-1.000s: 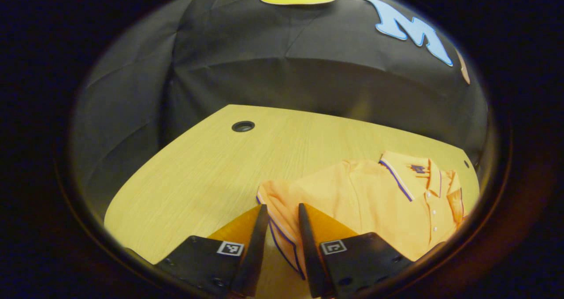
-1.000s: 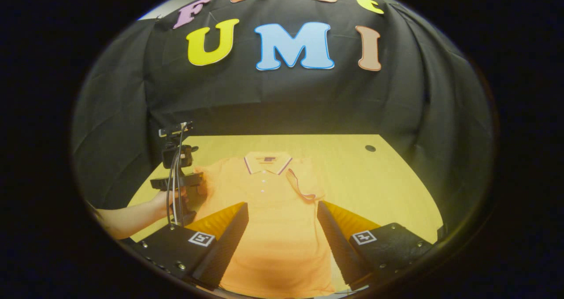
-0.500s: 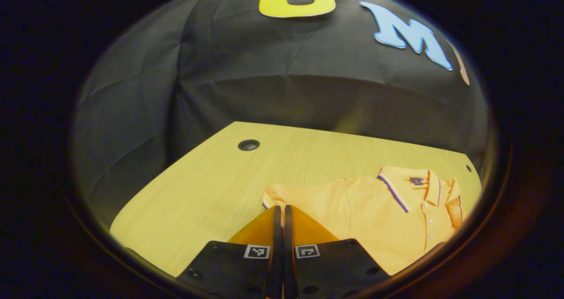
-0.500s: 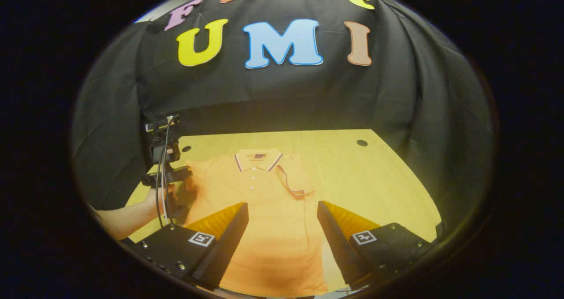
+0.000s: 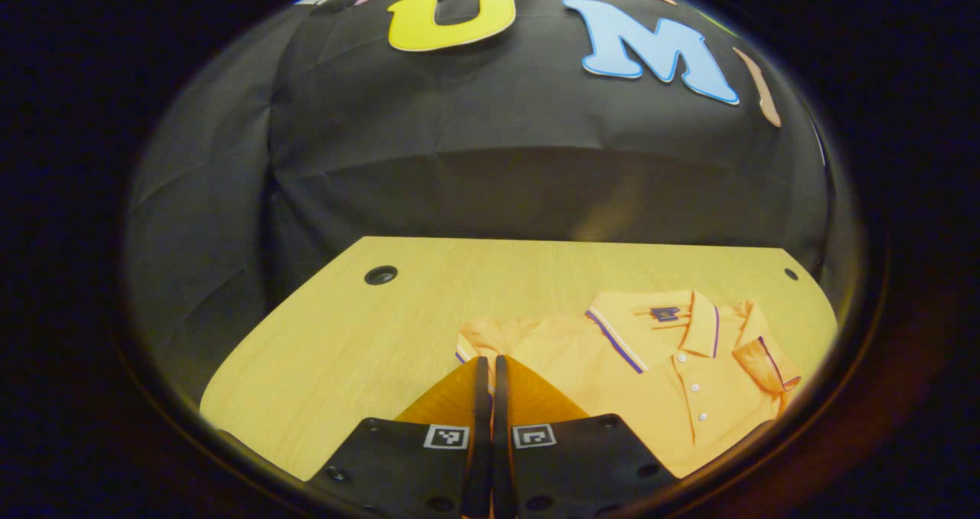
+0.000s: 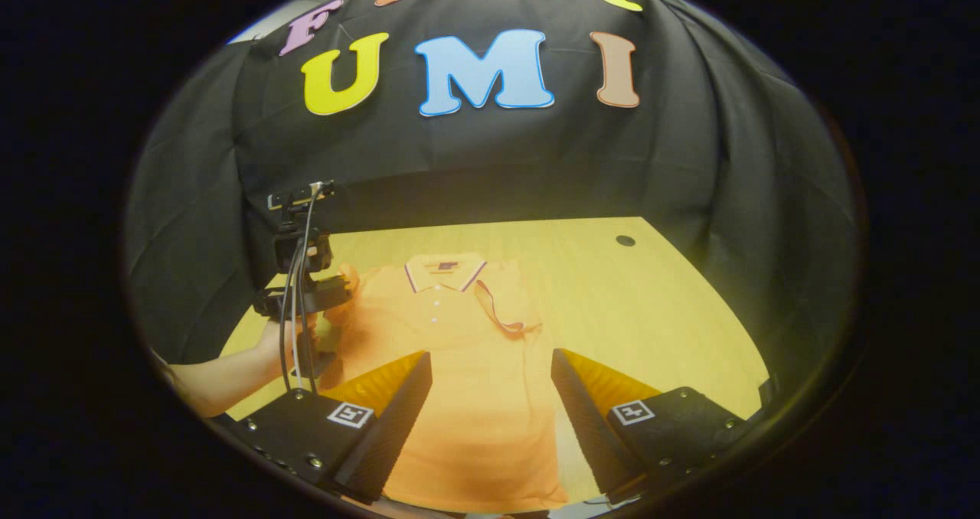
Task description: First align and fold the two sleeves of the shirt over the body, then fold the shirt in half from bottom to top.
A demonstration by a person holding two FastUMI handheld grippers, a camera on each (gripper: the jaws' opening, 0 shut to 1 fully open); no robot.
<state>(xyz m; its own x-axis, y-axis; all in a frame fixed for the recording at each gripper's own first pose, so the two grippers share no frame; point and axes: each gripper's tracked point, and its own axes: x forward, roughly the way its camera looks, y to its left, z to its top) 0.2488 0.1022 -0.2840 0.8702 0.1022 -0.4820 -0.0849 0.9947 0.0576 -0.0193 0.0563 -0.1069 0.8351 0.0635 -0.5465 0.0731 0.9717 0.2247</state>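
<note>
My left tool [image 5: 485, 366] is clamping its 2 fingers together on the cuff of the left sleeve [image 5: 476, 339] of the short-sleeved orange polo shirt [image 6: 459, 366], which is lying face up on the pale wooden desk [image 5: 337, 335]. The sleeve seems slightly lifted. My right tool [image 6: 490, 366] is hovering with fingers wide apart above the shirt's lower body. The right sleeve [image 6: 505, 308] is lying folded over the chest.

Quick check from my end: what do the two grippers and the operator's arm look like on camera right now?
Each gripper has two wedge-shaped fingers on black blocks with square black-and-white tags and screws. The left gripper, seen from the right gripper view, is a dark handheld stack with a small unit on top and cables trailing down. The forearm is bare.
</note>
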